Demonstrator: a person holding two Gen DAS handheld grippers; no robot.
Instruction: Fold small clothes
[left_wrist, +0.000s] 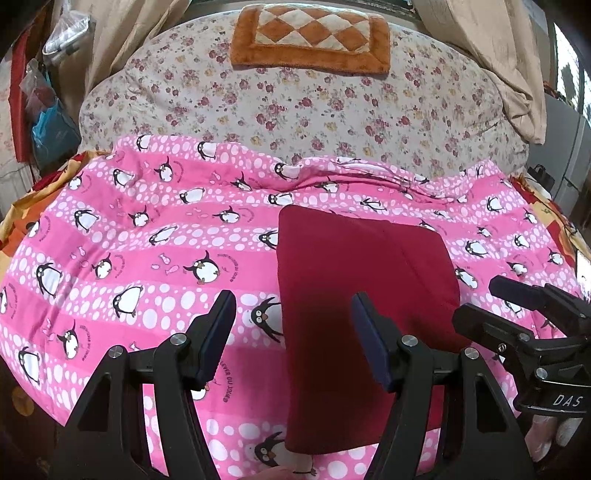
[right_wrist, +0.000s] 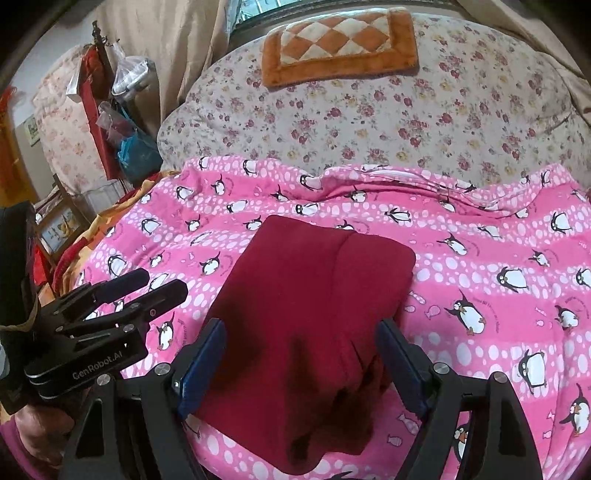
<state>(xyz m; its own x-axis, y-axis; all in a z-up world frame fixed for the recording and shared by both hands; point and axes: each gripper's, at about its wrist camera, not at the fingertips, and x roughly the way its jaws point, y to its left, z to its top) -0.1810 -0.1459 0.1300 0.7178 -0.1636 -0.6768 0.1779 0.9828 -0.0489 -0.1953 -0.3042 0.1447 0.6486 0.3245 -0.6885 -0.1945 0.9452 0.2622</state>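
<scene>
A dark red folded garment (left_wrist: 354, 280) lies flat on the pink penguin blanket (left_wrist: 129, 258), its near end reaching the bed's front edge. My left gripper (left_wrist: 291, 297) hovers open over the garment's left edge, one finger above the blanket and the other above the red cloth. In the right wrist view my right gripper (right_wrist: 301, 326) stands open, low over the garment (right_wrist: 314, 295), whose near part shows between the fingers; neither pad presses on it. From the left wrist view the right gripper (left_wrist: 476, 301) sits beside the garment's right edge. The left gripper (right_wrist: 166, 284) appears left of the garment.
A floral quilt (left_wrist: 295, 110) is bunched behind the blanket, with an orange checked cushion (left_wrist: 310, 37) on top. Beige curtains (right_wrist: 177, 44) hang behind. Bags and a red rack (right_wrist: 107, 110) crowd the far left. A hand (left_wrist: 546, 432) holds the right gripper.
</scene>
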